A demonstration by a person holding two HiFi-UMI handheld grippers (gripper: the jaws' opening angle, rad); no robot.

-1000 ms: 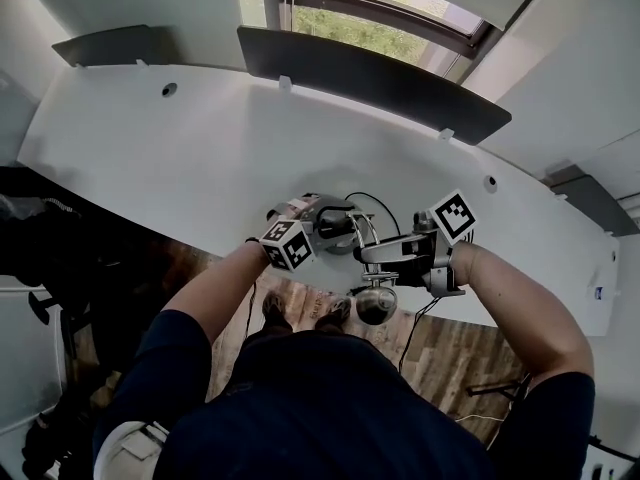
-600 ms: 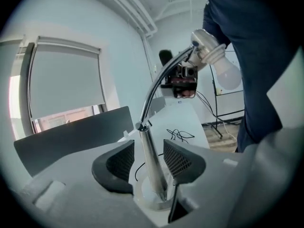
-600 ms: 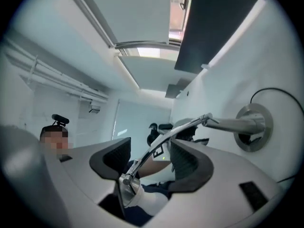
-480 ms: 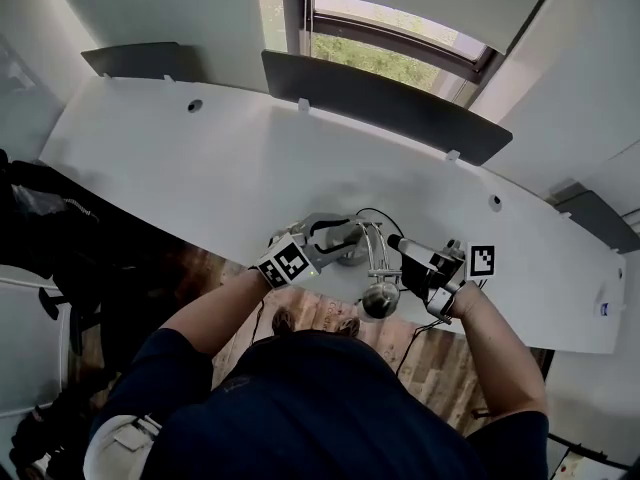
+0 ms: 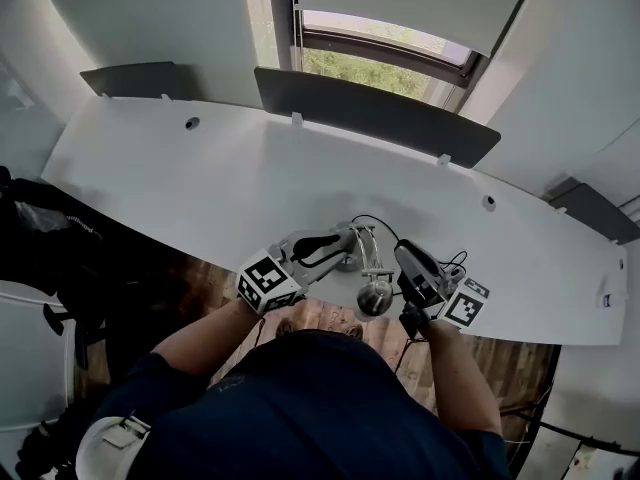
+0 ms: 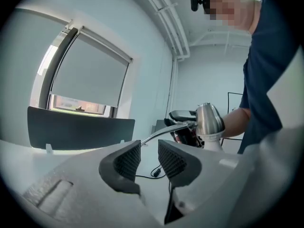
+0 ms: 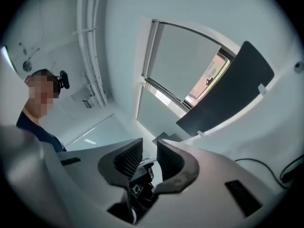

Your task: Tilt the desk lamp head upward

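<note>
1. Desk lamp head (image 5: 375,296): chrome, facing down at the tabletop's (image 5: 200,168) near edge, not yet tilted up.
2. Left tool (image 6: 148,156): jaws just narrowed to a slim gap, nothing between them; lamp arm (image 6: 164,131) lies beyond.
3. Right tool (image 7: 149,158): likewise narrowed, empty.
4. Step judged: approach. Next: grip head, steady arm, pivot upward.

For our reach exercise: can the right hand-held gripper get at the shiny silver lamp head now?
Probably yes. The right hand-held gripper is beside the shiny silver lamp head, nothing between them; its empty jaws, just closed partway, point past it, so it must turn.
</note>
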